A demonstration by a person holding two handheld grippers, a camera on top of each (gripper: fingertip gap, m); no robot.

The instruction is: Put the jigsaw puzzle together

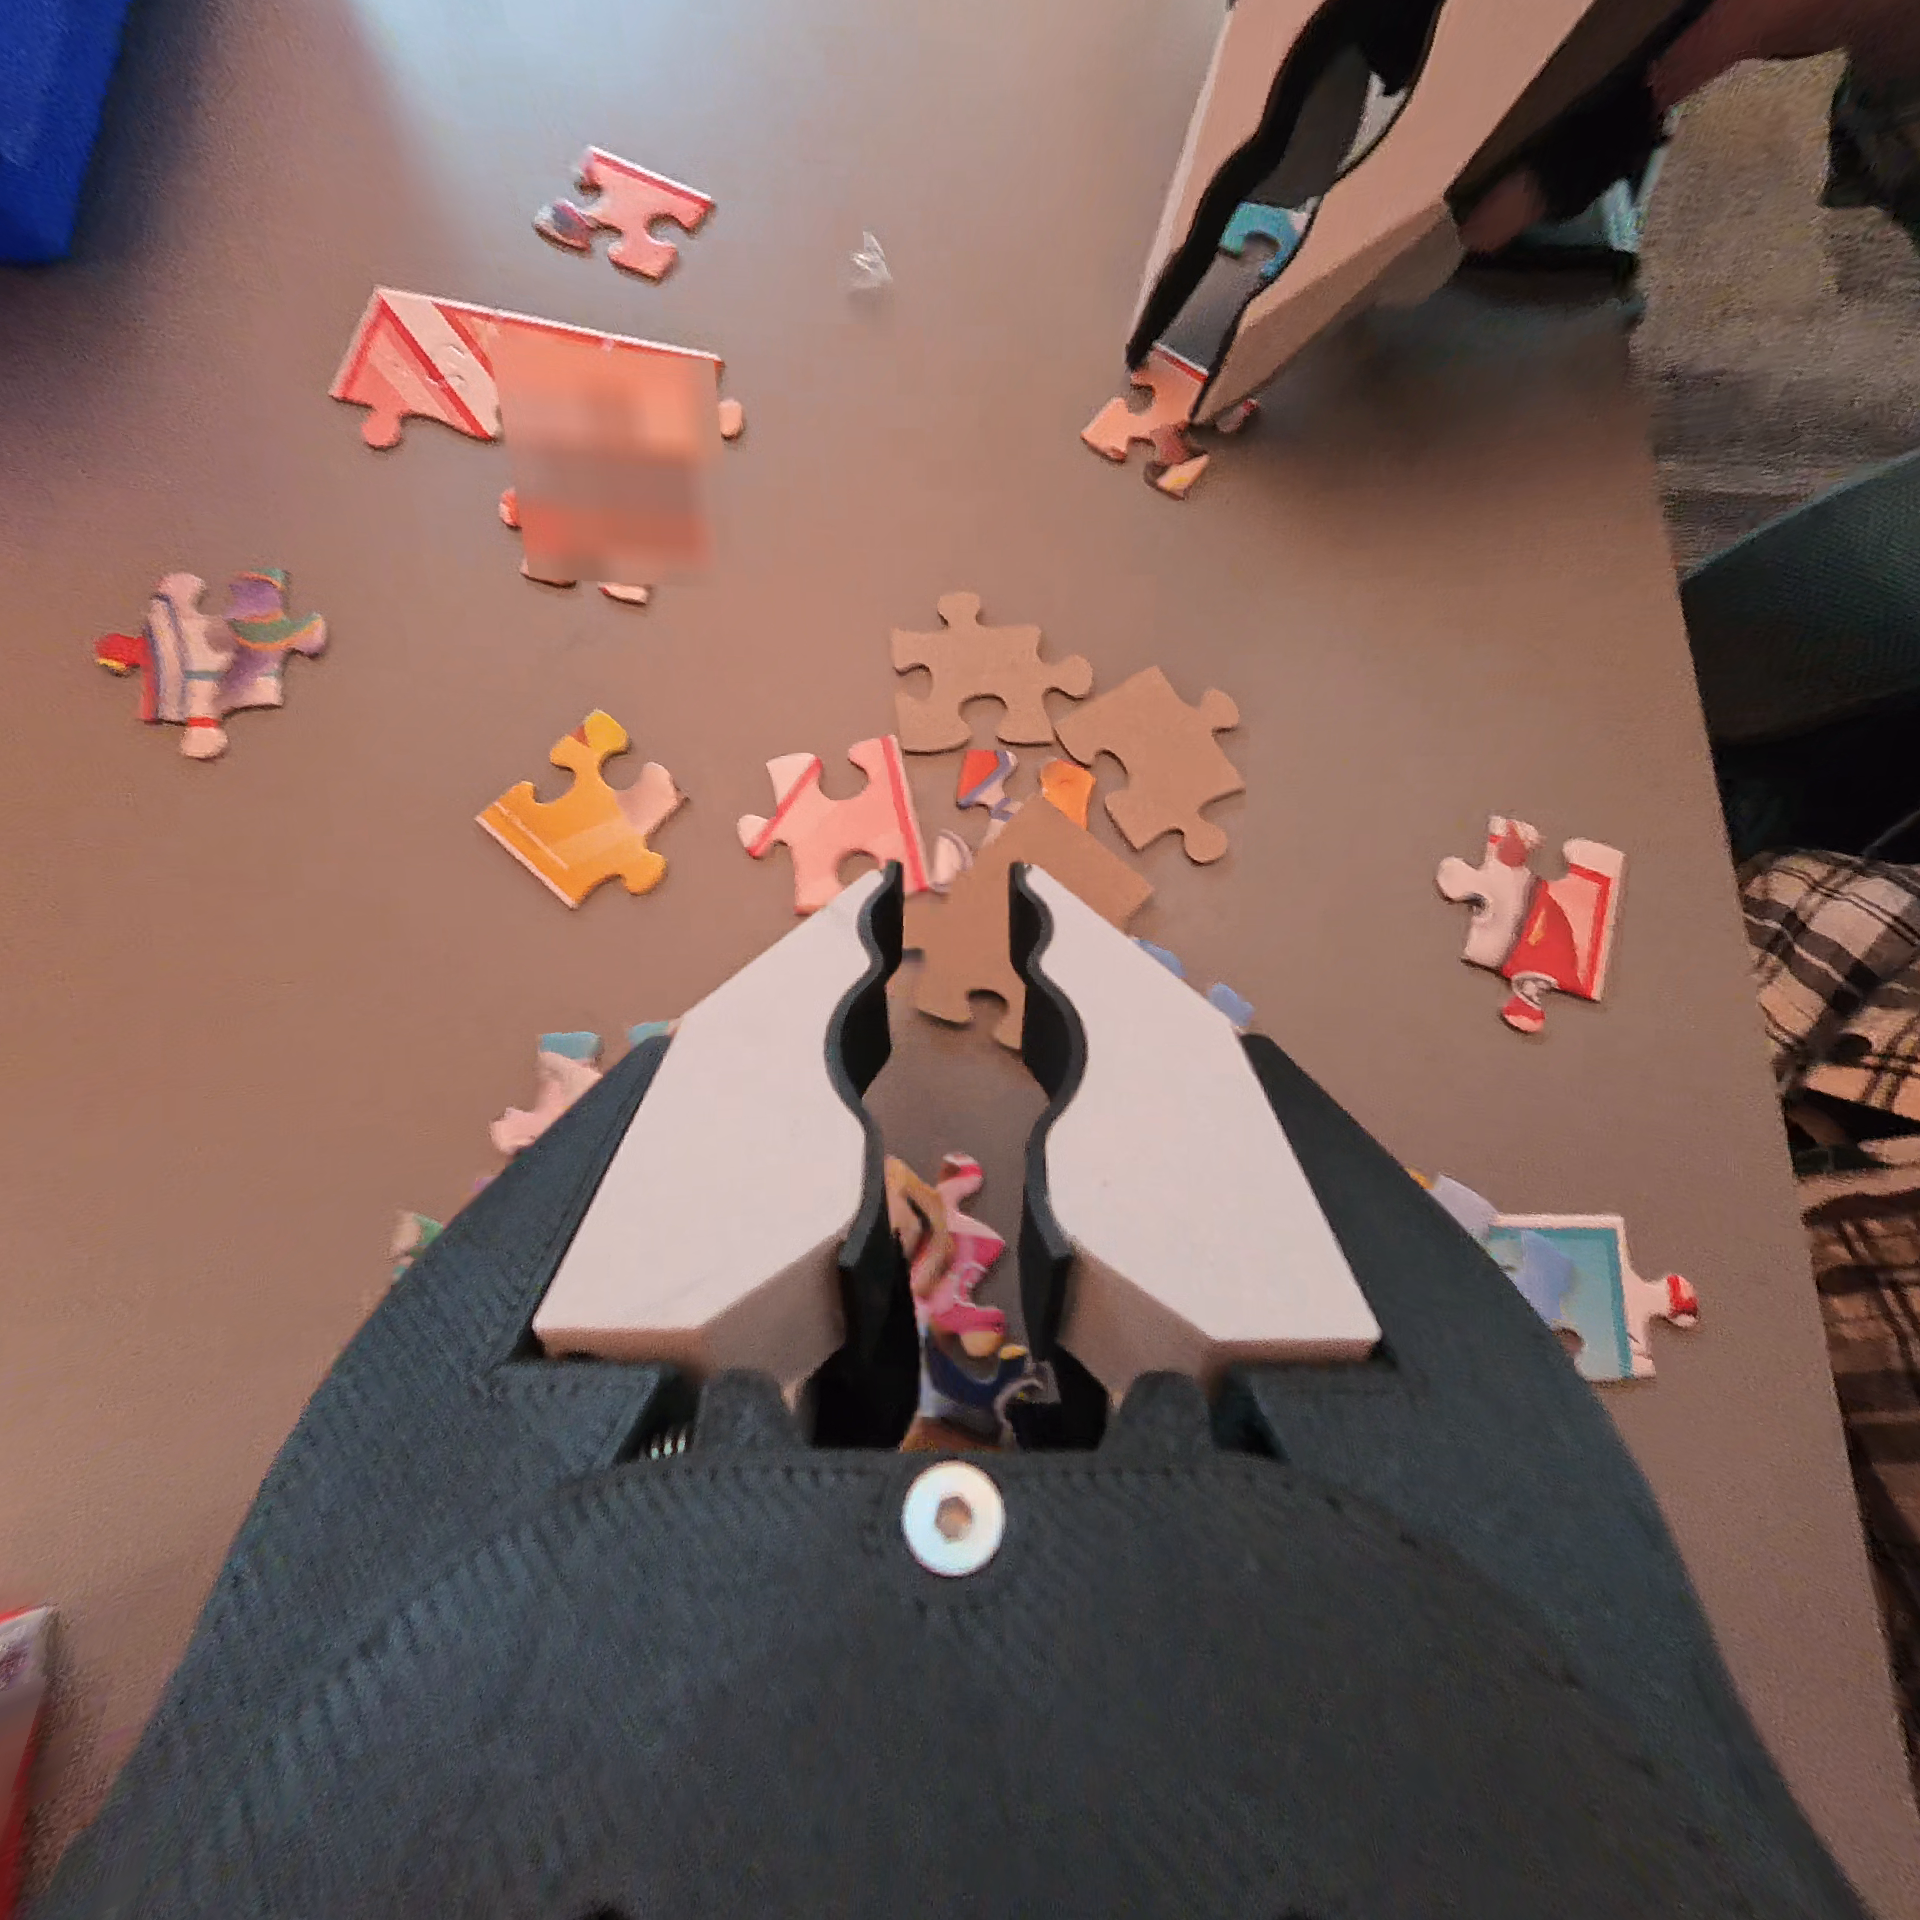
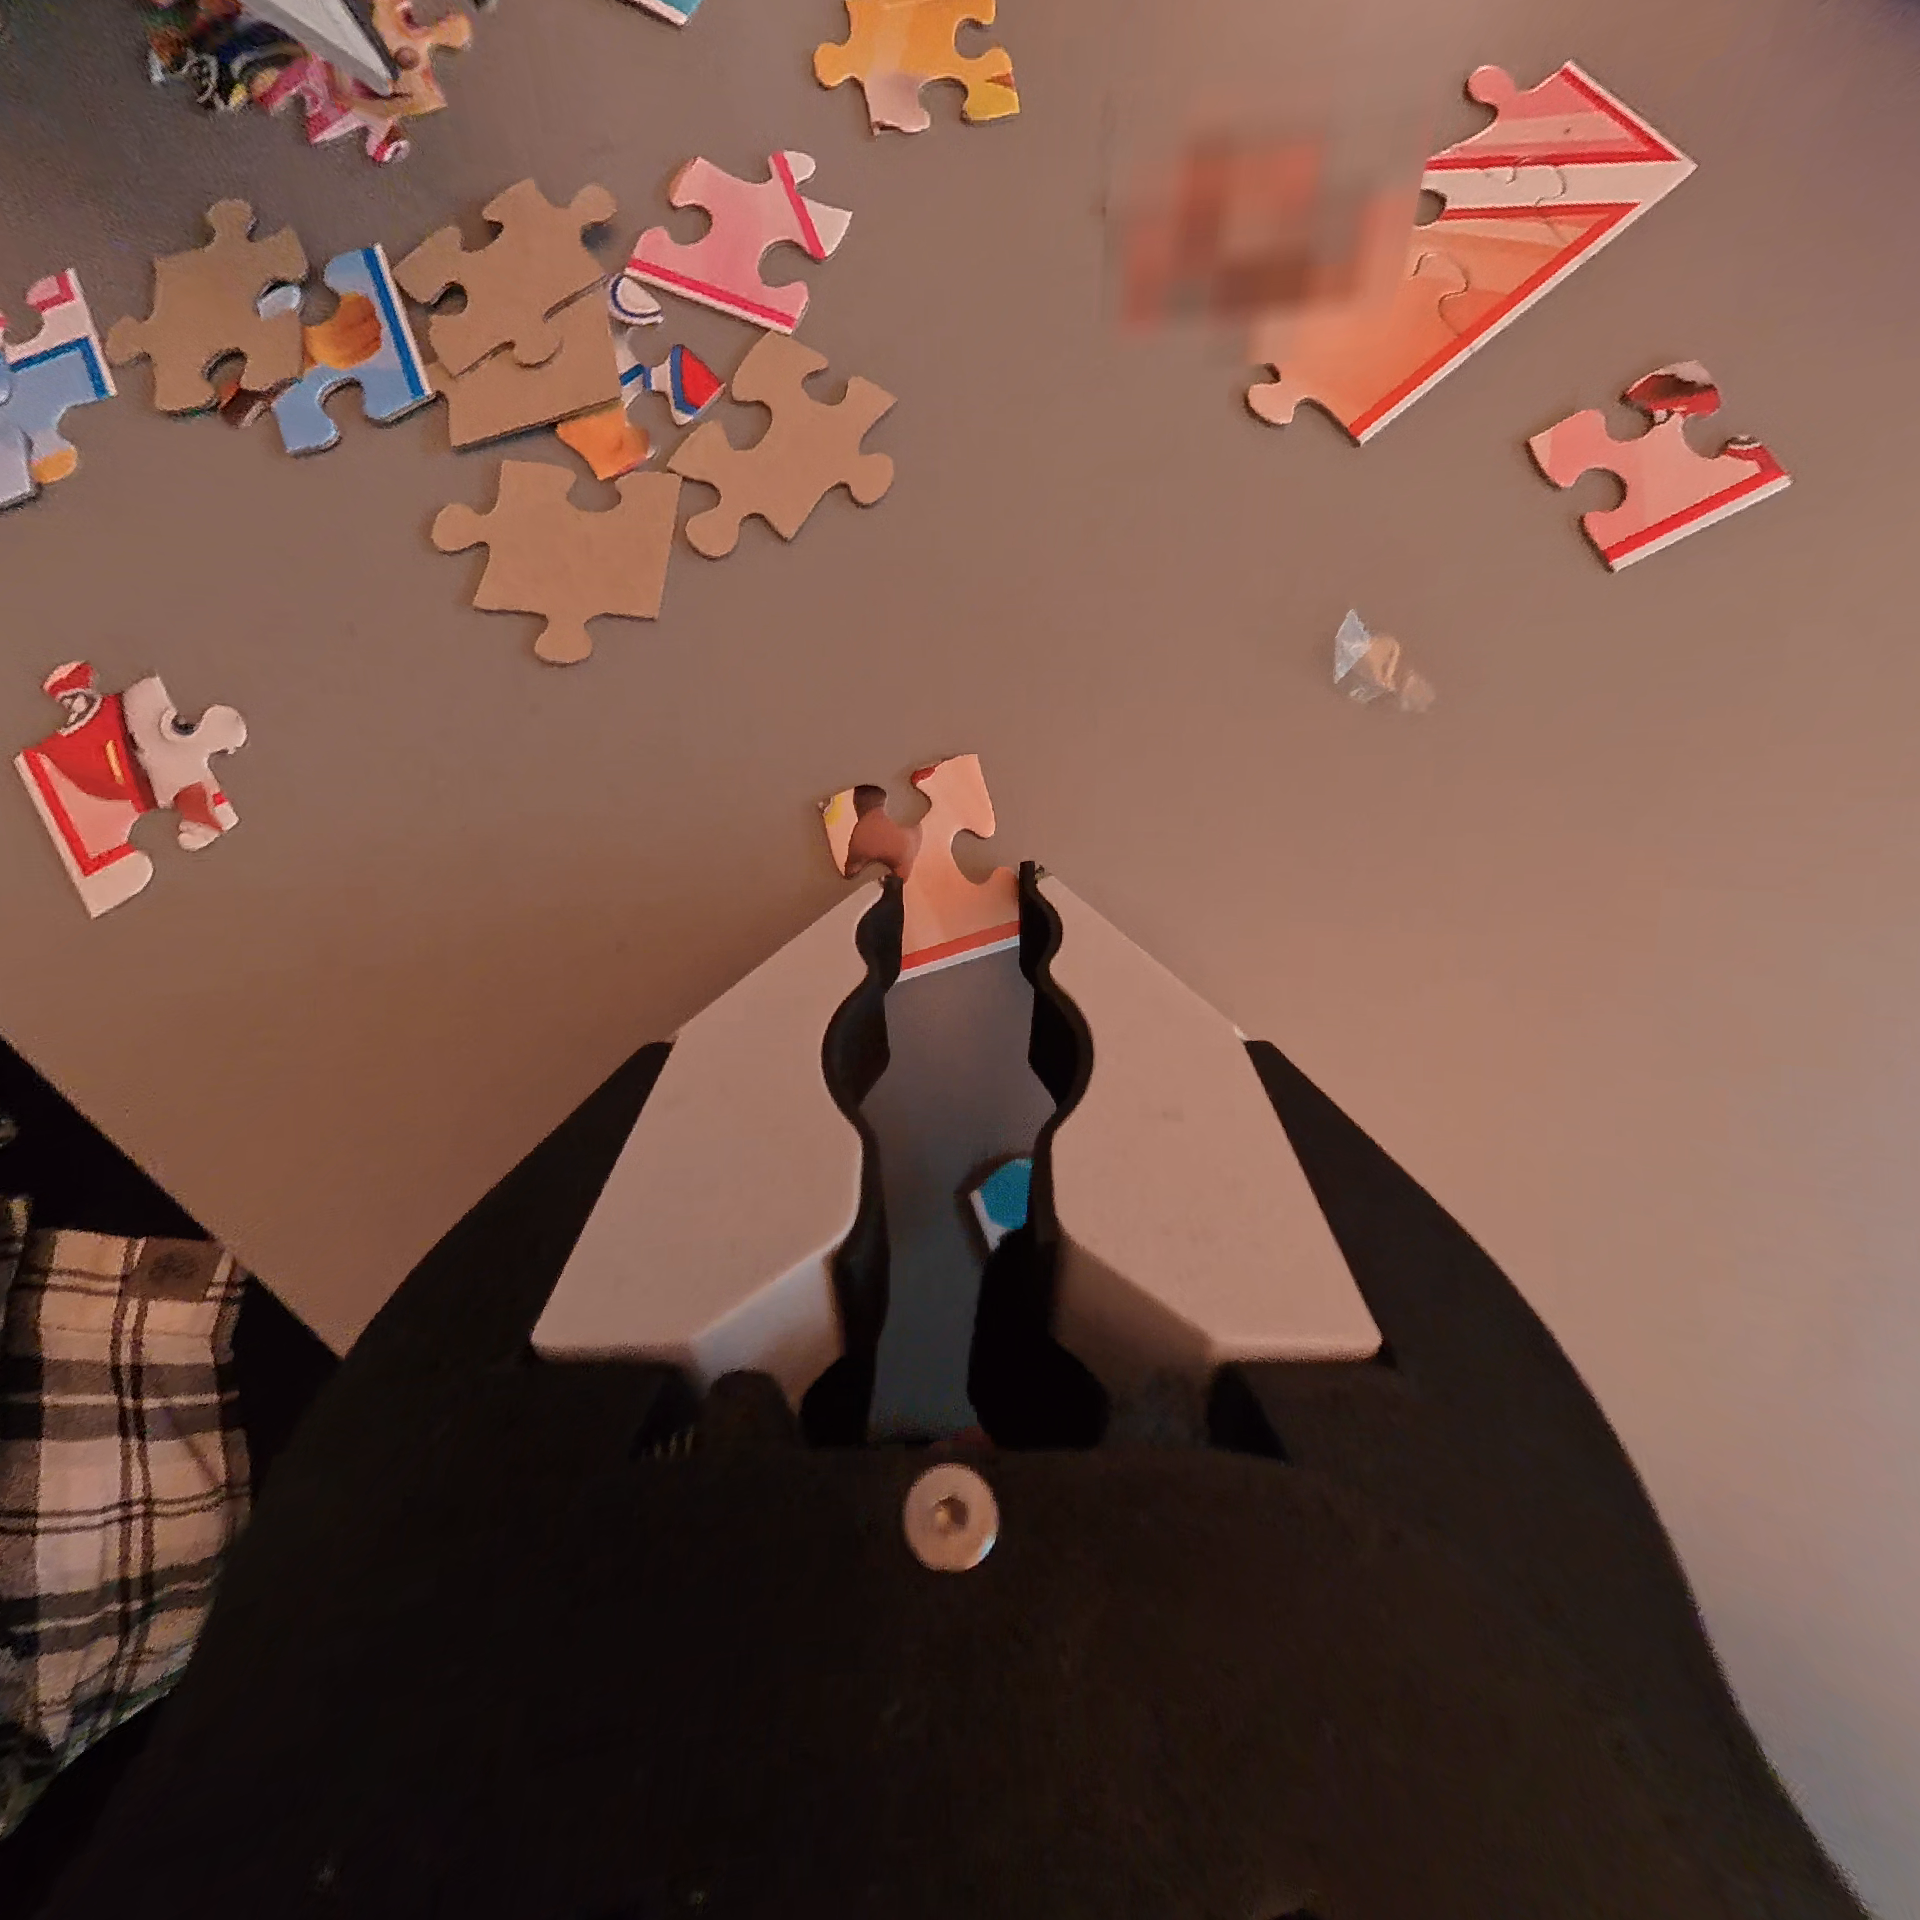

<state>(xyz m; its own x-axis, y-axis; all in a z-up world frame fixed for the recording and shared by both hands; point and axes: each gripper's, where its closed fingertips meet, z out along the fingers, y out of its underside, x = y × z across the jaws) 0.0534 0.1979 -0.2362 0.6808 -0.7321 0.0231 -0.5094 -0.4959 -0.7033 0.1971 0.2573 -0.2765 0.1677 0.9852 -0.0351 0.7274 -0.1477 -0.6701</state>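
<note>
Clearly the right gripper (image 2: 956, 878) has its jaws narrowed onto a pink edge piece (image 2: 940, 862) lying near the table (image 2: 1351, 1039) edge; a thin flat piece like this could slip or tip out as it lifts, or snag when pressed against the joined corner section (image 2: 1496, 260). Over the pile of face-down pieces (image 1: 1070, 717), the left gripper (image 1: 956, 883) hangs with jaws parted, holding nothing. Only the right wrist view shows the piece's striped border between the fingers; the left wrist view alone shows a picture piece (image 1: 951, 1257) under its own gripper
</note>
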